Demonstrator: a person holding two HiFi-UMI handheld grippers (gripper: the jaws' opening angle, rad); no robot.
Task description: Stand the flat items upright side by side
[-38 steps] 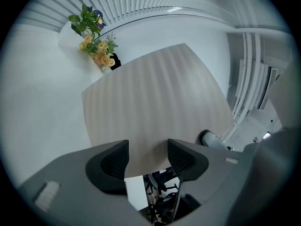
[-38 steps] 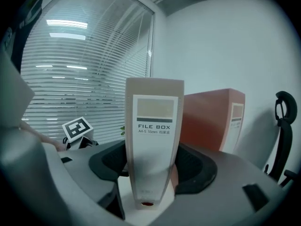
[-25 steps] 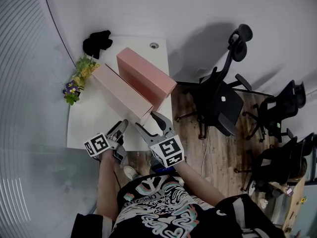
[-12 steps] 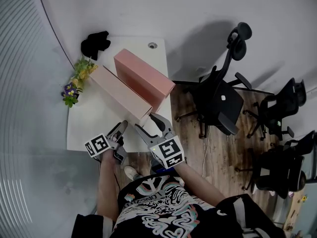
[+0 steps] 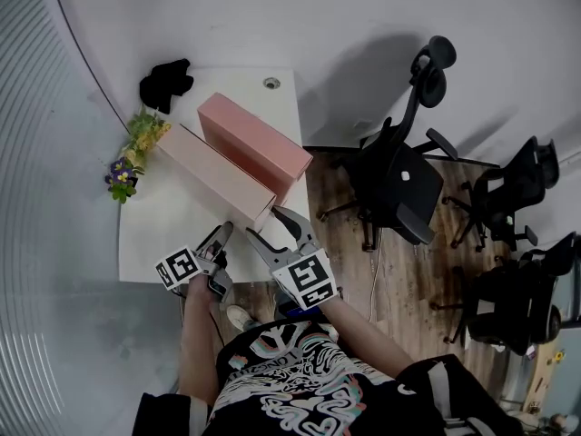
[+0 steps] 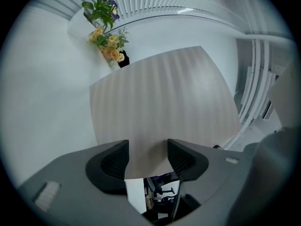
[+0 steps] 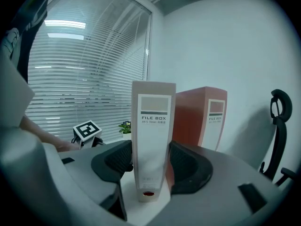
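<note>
Two file boxes stand upright side by side on the white table: a pale pink one and a darker pink one. My right gripper is at the pale box's near end. In the right gripper view, that box's spine stands between the open jaws of the right gripper, with small gaps at the pads. The darker box is behind it to the right. My left gripper hovers open beside the pale box, facing its broad side. Nothing is held in the left gripper.
A flower bunch and a black object sit at the table's far left by the blinds. A round cable hole is at the far edge. Black office chairs stand on the wood floor to the right.
The head view has drifted, so table and boxes sit slightly further left. Both grippers keep their places at the near end of the boxes.
</note>
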